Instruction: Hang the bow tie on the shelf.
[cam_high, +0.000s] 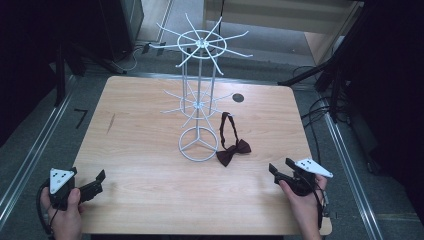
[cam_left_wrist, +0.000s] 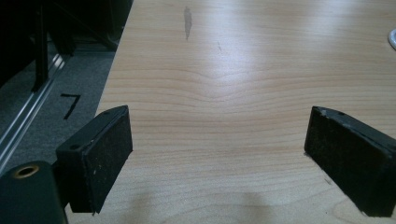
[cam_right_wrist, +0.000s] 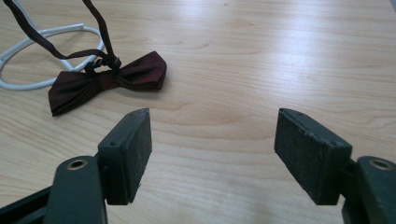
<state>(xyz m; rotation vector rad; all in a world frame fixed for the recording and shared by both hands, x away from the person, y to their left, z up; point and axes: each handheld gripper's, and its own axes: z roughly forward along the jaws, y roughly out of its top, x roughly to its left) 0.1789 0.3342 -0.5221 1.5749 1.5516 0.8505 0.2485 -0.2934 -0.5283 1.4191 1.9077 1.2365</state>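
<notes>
A: Both claws gape empty: left gripper at the table's near left corner, right gripper near the bow tie.

B: Tie lies flat, just beside the rack base. Risk?

A: Thin fabric could slip the pads; its strap may snag the wire and tip the rack.

My table is pale wood grain, smooth with a soft sheen. The rack is thin white-coated wire. The bow tie is dark red cloth, faintly satiny. My 2 grippers' pads look matt black and slightly rough
</notes>
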